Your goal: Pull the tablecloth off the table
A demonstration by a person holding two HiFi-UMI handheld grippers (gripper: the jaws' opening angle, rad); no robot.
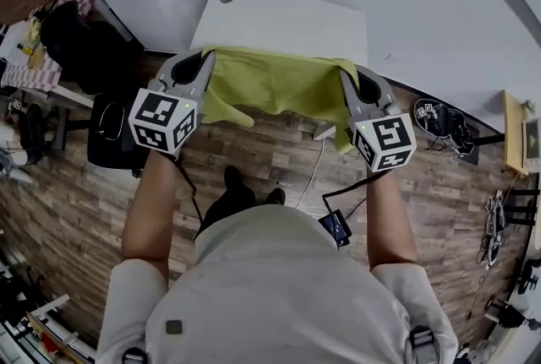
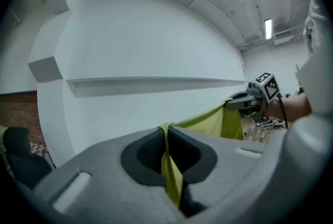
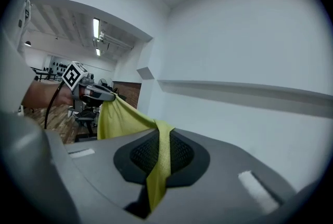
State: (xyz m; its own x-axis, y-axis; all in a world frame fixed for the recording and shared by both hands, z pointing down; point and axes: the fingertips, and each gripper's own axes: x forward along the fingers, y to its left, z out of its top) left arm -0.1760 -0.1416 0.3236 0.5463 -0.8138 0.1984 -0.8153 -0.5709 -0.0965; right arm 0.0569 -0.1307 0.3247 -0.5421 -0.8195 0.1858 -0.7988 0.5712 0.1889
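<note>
Clamped tight, the left hand-held gripper pinches one corner of the yellow-green fabric tablecloth, and the right hand-held gripper is clenched on the opposite corner. Each gripper's own view shows a bunched fold of cloth squeezed between closed jaws and trailing down behind them. Taking both near corners looks deliberate: it spreads the pull across the full width, so the sheet should slide as one piece instead of twisting or bunching to one side. The tablecloth hangs stretched between the two hand-held grippers and sags in the middle, with a loose flap drooping below each grip. Its far edge lies just ahead of the jaws, along the near edge of the white rectangular bench. The bench top beyond that edge is bare, so I judge the pull nearly finished. Whether a last strip of cloth still rests on the bench, I cannot tell. Below both hand-held grippers is the wood-plank floor, where a white cable runs under the right one. By count: two hand-held grippers, each carrying one marker cube, one tablecloth, one bench and one white cable.
</note>
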